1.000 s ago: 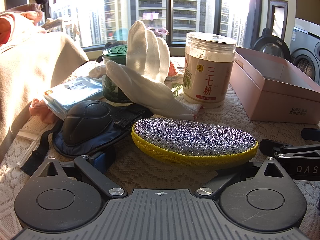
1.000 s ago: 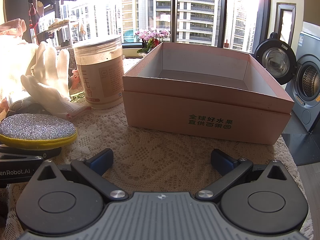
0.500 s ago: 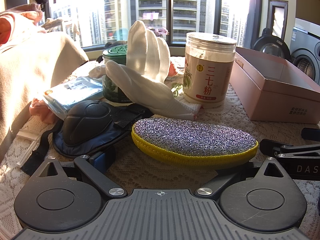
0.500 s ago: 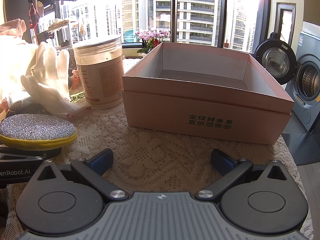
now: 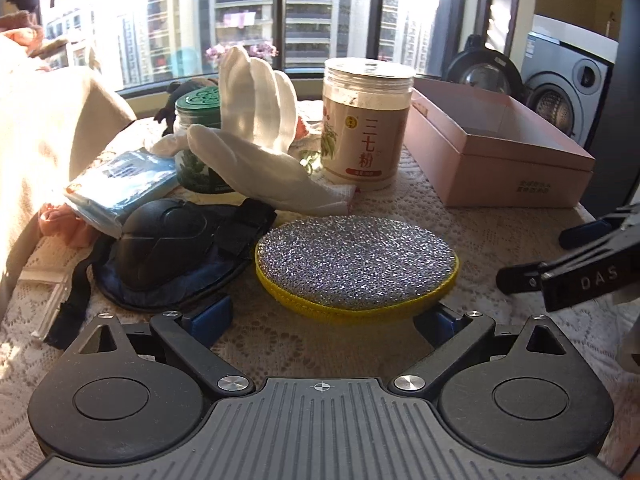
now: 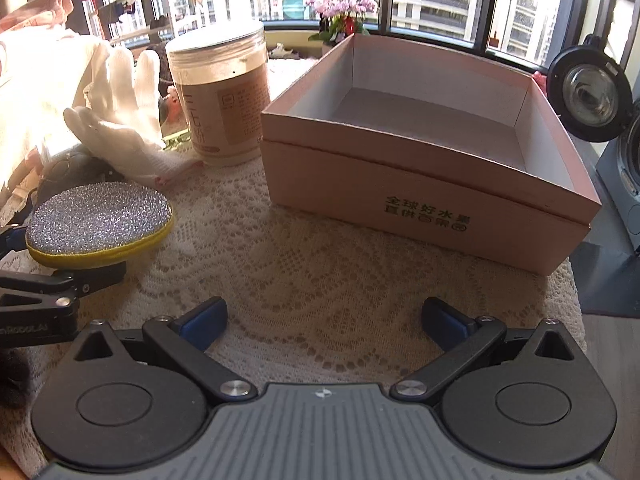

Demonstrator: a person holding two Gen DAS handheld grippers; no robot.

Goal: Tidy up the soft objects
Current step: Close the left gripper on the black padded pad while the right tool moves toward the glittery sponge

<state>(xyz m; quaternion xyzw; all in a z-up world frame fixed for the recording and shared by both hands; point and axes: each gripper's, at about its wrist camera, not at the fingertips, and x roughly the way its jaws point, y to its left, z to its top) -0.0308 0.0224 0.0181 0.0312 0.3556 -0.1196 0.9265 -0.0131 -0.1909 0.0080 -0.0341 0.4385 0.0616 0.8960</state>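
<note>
A round silver scouring sponge with a yellow rim (image 5: 356,264) lies on the lace tablecloth, right in front of my left gripper (image 5: 324,318). That gripper is open, its blue pads either side of the sponge's near edge, not pinching it. White gloves (image 5: 256,148) lie behind the sponge, with a dark padded pad (image 5: 168,244) and a blue packet (image 5: 120,184) to the left. My right gripper (image 6: 324,320) is open over bare cloth, facing an empty pink box (image 6: 432,200). The sponge (image 6: 100,220) shows at its left.
A tall powder jar (image 5: 366,124) and a green-lidded jar (image 5: 198,136) stand behind the gloves. Beige fabric (image 5: 48,140) is piled at the left. The pink box (image 5: 500,152) sits at the table's right, a washing machine (image 5: 568,92) beyond it. Lace cloth (image 6: 320,248) lies bare before the box.
Both grippers have risen and now look down more steeply: the sponge appears rounder and the box interior shows more. Both stay open, and nothing on the table has moved.
</note>
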